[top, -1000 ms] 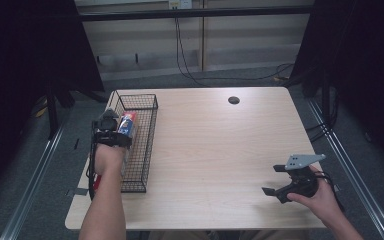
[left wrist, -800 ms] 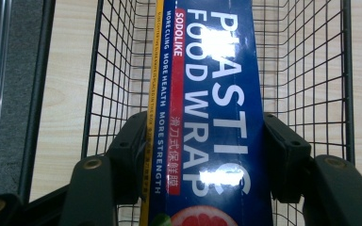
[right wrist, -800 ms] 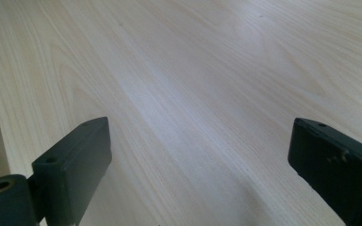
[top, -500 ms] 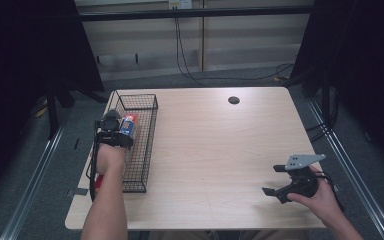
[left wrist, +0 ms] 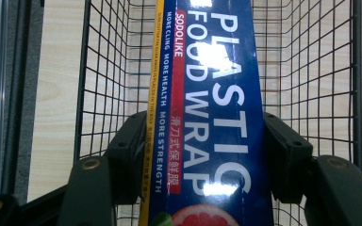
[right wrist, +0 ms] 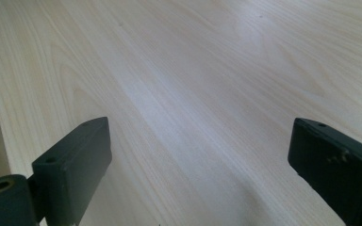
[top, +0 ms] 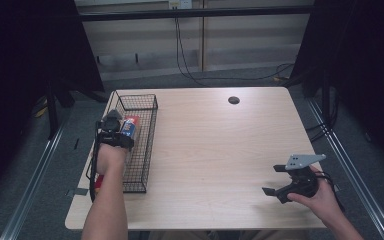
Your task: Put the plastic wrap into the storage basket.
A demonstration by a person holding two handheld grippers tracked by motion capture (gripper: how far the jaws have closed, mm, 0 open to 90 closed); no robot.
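A long blue box of plastic wrap (left wrist: pixel 212 94) with white lettering runs between the two black jaws of my left gripper (left wrist: pixel 202 141), whose pads press on its sides. In the high view that gripper (top: pixel 114 131) holds the box (top: pixel 130 127) over the black wire basket (top: pixel 147 145) at the table's left side. Mesh of the basket (left wrist: pixel 311 70) shows below and around the box. My right gripper (top: pixel 276 181) rests low at the table's near right, open, with bare wood between its jaws (right wrist: pixel 198 160).
The light wooden table (top: pixel 220 150) has a dark round cable hole (top: pixel 233 100) near its far edge. The basket stands along the left edge. Dark curtains and metal floor rails flank the table.
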